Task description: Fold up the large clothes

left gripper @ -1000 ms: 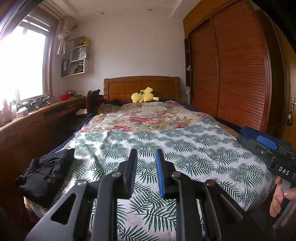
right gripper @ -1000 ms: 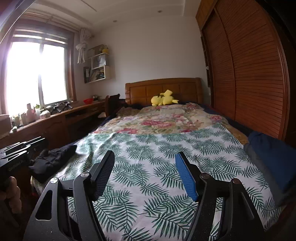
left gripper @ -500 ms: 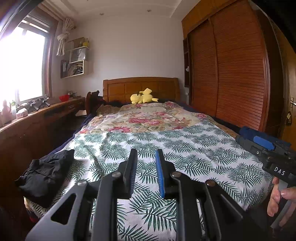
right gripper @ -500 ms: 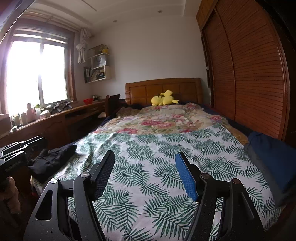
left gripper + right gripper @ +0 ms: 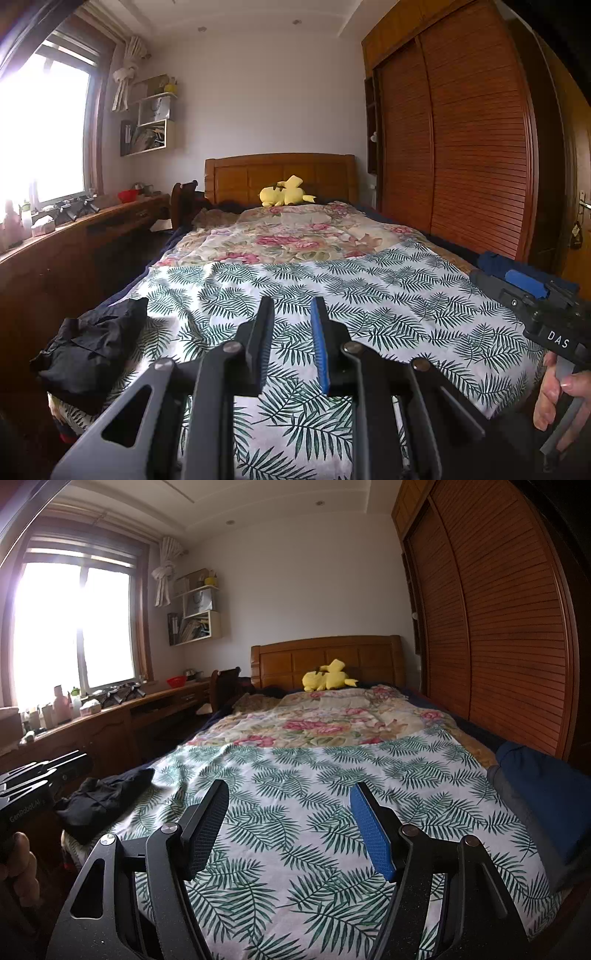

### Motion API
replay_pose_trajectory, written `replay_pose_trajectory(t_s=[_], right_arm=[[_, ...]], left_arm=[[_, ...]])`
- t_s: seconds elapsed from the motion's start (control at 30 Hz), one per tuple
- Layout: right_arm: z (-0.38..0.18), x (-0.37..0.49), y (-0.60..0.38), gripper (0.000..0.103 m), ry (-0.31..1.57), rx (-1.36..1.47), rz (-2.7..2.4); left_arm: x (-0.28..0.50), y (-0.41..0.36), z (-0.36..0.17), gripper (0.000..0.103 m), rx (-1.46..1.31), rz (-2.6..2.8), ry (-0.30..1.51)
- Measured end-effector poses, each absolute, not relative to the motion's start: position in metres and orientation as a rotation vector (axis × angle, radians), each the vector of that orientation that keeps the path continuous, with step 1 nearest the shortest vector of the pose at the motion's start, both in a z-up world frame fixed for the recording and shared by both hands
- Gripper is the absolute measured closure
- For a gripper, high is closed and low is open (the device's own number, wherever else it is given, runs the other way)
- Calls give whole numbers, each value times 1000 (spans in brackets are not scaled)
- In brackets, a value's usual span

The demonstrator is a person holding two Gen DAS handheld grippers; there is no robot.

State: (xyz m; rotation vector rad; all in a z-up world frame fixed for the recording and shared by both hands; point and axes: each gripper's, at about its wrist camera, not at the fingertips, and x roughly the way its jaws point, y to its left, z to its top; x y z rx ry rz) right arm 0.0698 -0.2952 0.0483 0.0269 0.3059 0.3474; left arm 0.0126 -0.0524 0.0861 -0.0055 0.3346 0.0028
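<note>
A crumpled black garment (image 5: pixel 92 343) lies at the near left corner of the bed, also in the right wrist view (image 5: pixel 103 801). A blue and grey pile of clothes (image 5: pixel 543 797) lies at the bed's right edge, partly shown in the left wrist view (image 5: pixel 495 260). My left gripper (image 5: pixel 291 317) hovers over the foot of the bed, jaws a narrow gap apart, empty. My right gripper (image 5: pixel 290 801) is wide open and empty above the leaf-print sheet (image 5: pixel 332 775). Both are clear of the clothes.
The bed carries a floral quilt (image 5: pixel 295 236) and a yellow plush toy (image 5: pixel 284 192) by the wooden headboard (image 5: pixel 325 657). A long wooden desk (image 5: pixel 110 720) with clutter runs along the left under the window. Louvred wardrobe doors (image 5: pixel 461 147) line the right.
Both grippers have stayed almost still over the foot of the bed. The view has shifted only slightly. Neither gripper's opening has changed.
</note>
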Motion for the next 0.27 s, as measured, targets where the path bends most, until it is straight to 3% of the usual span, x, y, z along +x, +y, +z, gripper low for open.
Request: replay_pose_trajectory(t_s=[0.27], right_arm=[[48,69,-295,33,306,27,349]], left_arm=[[15,-51,86,85,-8,2,337]])
